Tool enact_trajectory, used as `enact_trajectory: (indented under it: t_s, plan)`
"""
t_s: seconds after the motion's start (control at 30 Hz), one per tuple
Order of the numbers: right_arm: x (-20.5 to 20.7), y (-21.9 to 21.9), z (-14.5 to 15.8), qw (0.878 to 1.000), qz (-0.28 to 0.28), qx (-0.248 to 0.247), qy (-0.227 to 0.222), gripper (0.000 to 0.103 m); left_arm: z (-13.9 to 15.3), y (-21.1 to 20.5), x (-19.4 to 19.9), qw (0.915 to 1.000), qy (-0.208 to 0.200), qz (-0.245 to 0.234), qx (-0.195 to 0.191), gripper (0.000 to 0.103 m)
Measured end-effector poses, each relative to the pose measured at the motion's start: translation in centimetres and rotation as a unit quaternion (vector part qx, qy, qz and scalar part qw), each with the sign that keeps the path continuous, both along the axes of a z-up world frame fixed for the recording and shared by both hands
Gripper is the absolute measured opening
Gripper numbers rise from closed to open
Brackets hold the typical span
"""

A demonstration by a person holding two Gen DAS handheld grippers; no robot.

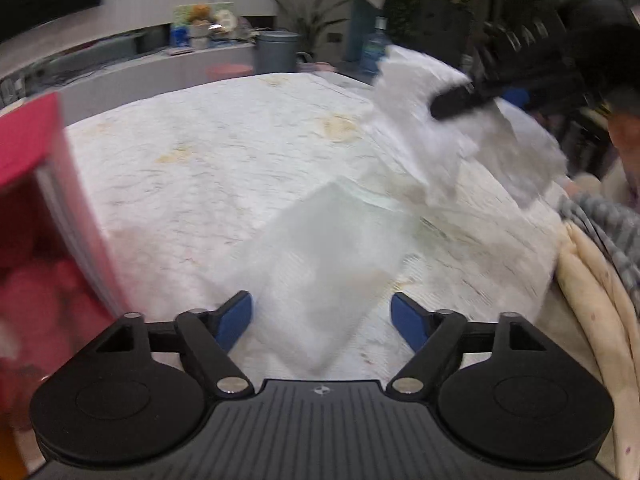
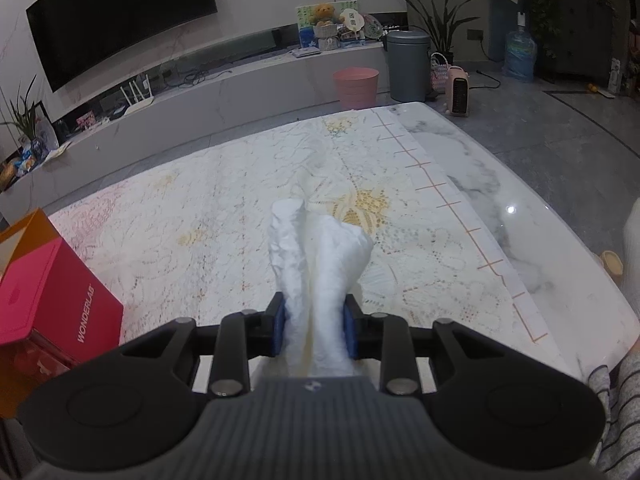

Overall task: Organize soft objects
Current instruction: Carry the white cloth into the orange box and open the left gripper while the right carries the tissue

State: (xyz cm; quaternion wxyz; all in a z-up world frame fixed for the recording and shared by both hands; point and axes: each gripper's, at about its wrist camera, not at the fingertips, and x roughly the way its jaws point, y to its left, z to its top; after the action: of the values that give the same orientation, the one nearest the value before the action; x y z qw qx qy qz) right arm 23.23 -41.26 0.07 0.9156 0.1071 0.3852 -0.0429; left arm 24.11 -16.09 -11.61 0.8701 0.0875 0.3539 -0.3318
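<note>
The counter (image 2: 472, 168), a white marble slab, is covered over most of its top by a lace cloth (image 2: 224, 216) patterned with pale yellow flowers; a bare strip of marble is left along the right edge. At the counter's near left corner a red box (image 2: 60, 304) lettered WONDERLAB is stood with an orange flap (image 2: 28, 236) raised behind it; through its clear front, in the left wrist view, soft red and pink shapes (image 1: 36, 296) are seen inside, too blurred to be identified. A pink bucket (image 2: 356, 86) and a grey lidded bin (image 2: 408, 64) are seen on the floor beyond the far edge; what they contain cannot be told. A white soft cloth (image 2: 320, 264) is pinched by the right tool (image 2: 315, 326), its blue pads pressed against both sides of the bunched fabric, and the cloth is held up above the counter near its middle, its loose end rising ahead of the tool. In the left wrist view the same white cloth (image 1: 440, 128) is seen hanging, blurred, from the right tool (image 1: 460, 100) over the right side of the counter. A pale, translucent packet (image 1: 332, 264), blurred, is seen on the lace cloth towards the near edge, directly ahead of the left tool (image 1: 322, 322). The left tool is spread wide, its blue pads (image 1: 234, 320) standing clear on either side of the packet's near end with nothing gripped. A striped sleeve (image 2: 616, 408) is seen at the near right corner.
</note>
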Motion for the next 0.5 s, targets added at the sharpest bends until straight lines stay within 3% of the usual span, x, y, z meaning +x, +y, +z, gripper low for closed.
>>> enact_trajectory:
  t_s: [0.1, 0.17, 0.2, 0.23, 0.27, 0.33, 0.37, 0.4, 0.5]
  plan:
    - [-0.2, -0.3, 0.4, 1.0, -0.003, 0.009, -0.005, 0.029, -0.8, -1.2, -0.8, 0.9968, -0.054, -0.044, 0.04, 0.103]
    - [-0.3, -0.6, 0.7, 1.0, -0.005, 0.013, -0.009, 0.029, -0.9, -1.1, -0.2, 0.998, -0.041, -0.043, 0.022, 0.103]
    - [-0.3, -0.7, 0.8, 1.0, -0.007, 0.014, -0.01, 0.029, -0.8, -1.0, 0.0, 0.9986, -0.039, -0.035, 0.008, 0.087]
    - [-0.4, -0.8, 0.8, 1.0, -0.007, 0.014, -0.011, 0.029, -0.7, -0.9, 0.1, 0.9988, -0.046, -0.019, 0.003, 0.065]
    - [-0.4, -0.8, 0.9, 1.0, -0.006, 0.013, -0.012, 0.029, -0.6, -0.7, 0.2, 0.9986, -0.052, -0.008, 0.008, 0.056]
    - [-0.4, -0.9, 1.0, 1.0, -0.006, 0.011, -0.014, 0.029, -0.4, -0.2, 0.4, 0.9984, -0.054, 0.01, 0.009, 0.024]
    - [-0.4, -1.0, 1.1, 1.0, -0.006, 0.008, -0.015, 0.029, -0.2, 0.3, 0.7, 0.9987, -0.048, 0.02, 0.003, 0.018]
    - [-0.4, -1.0, 1.2, 1.0, -0.006, 0.007, -0.016, 0.029, -0.1, 0.8, 1.1, 0.9989, -0.037, 0.029, -0.008, 0.004]
    - [-0.5, -1.1, 1.5, 1.0, -0.005, 0.007, -0.022, 0.028, 0.7, 1.8, 1.6, 0.9979, -0.029, 0.046, -0.035, 0.003]
